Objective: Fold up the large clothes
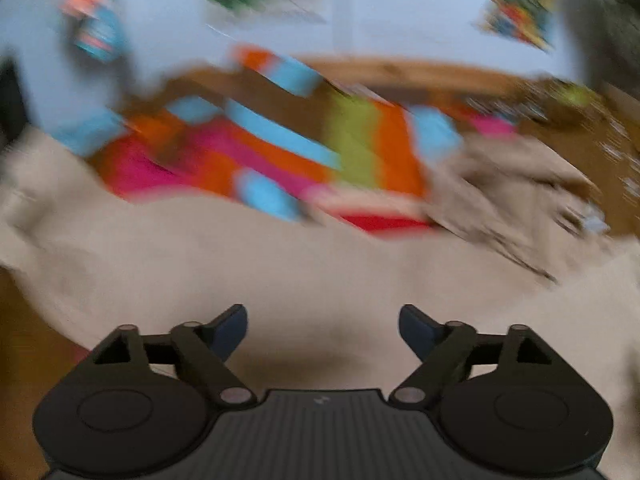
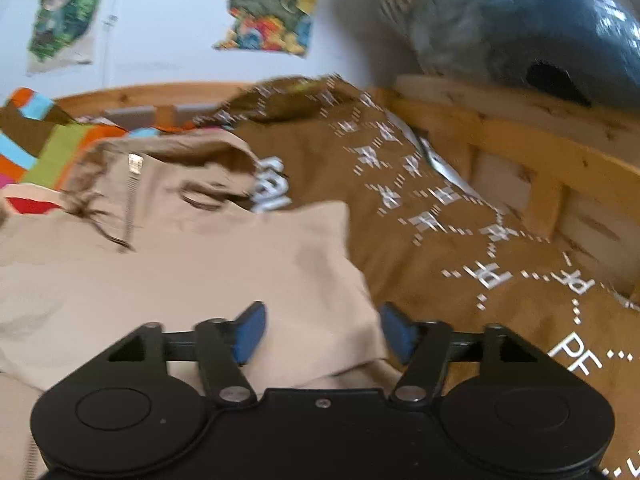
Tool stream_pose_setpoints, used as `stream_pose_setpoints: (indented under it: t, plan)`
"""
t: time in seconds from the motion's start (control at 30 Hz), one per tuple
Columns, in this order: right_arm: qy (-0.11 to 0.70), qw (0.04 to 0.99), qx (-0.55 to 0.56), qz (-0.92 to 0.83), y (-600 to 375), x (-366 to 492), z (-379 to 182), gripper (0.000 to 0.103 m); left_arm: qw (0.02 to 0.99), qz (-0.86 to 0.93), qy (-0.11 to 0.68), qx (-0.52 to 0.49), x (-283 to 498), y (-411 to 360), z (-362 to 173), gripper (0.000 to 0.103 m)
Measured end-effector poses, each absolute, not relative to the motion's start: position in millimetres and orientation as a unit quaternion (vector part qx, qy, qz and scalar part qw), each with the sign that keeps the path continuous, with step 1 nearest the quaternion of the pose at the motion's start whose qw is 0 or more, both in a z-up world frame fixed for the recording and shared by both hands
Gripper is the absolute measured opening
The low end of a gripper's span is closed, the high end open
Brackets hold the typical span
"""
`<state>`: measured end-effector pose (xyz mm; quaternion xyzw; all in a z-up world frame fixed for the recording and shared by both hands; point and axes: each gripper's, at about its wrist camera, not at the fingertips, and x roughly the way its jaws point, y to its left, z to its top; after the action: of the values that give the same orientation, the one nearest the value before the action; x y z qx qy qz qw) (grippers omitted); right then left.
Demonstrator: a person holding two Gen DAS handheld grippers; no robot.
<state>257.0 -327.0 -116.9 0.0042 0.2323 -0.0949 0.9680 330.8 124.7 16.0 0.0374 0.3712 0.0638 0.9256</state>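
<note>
A large beige hooded sweatshirt [image 2: 192, 264] lies spread on a brown patterned bedspread [image 2: 460, 240]; its hood and zipper [image 2: 134, 184] sit at the far side. In the blurred left wrist view the same beige garment [image 1: 280, 264] fills the lower half. My left gripper [image 1: 322, 332] is open and empty just above the cloth. My right gripper [image 2: 322, 332] is open and empty over the sweatshirt's folded right edge [image 2: 360, 280], jaws wide apart.
A bright striped blanket [image 1: 260, 148] lies beyond the sweatshirt, also at the left of the right wrist view [image 2: 48, 148]. A wooden bed frame [image 2: 540, 168] borders the right and far sides. A dark blue bundle [image 2: 552, 28] rests above the frame. Posters [image 2: 272, 4] hang on the wall.
</note>
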Motion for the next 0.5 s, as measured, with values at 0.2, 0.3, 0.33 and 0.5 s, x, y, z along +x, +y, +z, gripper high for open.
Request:
stream_pose_setpoints:
  t: [0.2, 0.3, 0.33, 0.5]
  plan:
    - [0.216, 0.976, 0.015, -0.036, -298.0, 246.7, -104.9, 0.091, 0.932, 0.174, 0.316, -0.008, 291.0, 239.2, 63.4, 0.102]
    - [0.210, 0.978, 0.016, -0.007, -285.1, 244.7, -103.4, 0.097, 0.922, 0.207, 0.318, -0.074, 289.0, 287.9, 58.6, 0.102]
    - [0.208, 0.978, 0.013, 0.000, -280.9, 243.6, -103.2, 0.098, 0.916, 0.212, 0.324, -0.106, 291.7, 301.8, 54.0, 0.101]
    - [0.210, 0.977, 0.004, 0.025, -267.0, 240.6, -104.5, 0.100, 0.899, 0.191, 0.321, -0.229, 310.2, 338.9, 36.6, 0.079]
